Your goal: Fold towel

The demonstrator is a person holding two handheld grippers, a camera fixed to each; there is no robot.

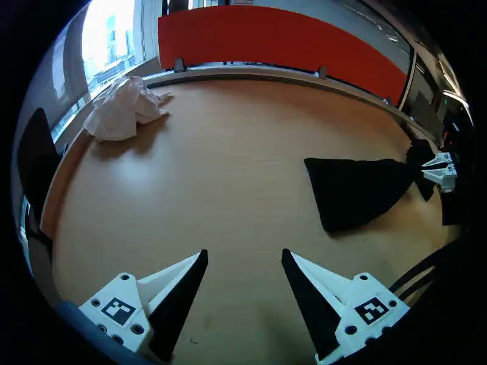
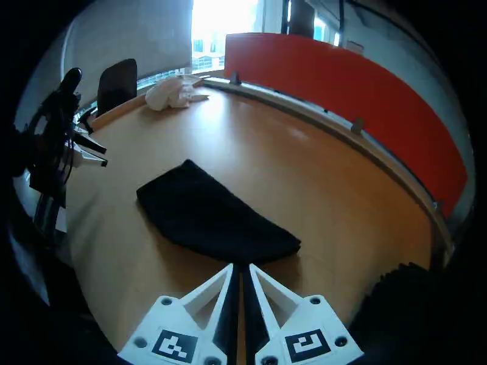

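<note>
A black towel lies on the wooden table, folded into a tapered shape whose narrow end runs to my right gripper. In the right gripper view the same towel spreads out ahead of my right gripper. That gripper's fingers stand almost together at the towel's near edge and seem to pinch it. My left gripper hovers open over bare table, well left of the towel, with nothing between its fingers. It also appears far off in the right gripper view as the left gripper, held by a dark-gloved hand.
A crumpled white cloth sits at the table's far corner near the window, also seen as a white cloth. A red divider panel runs along the far edge. A black chair stands beyond the table.
</note>
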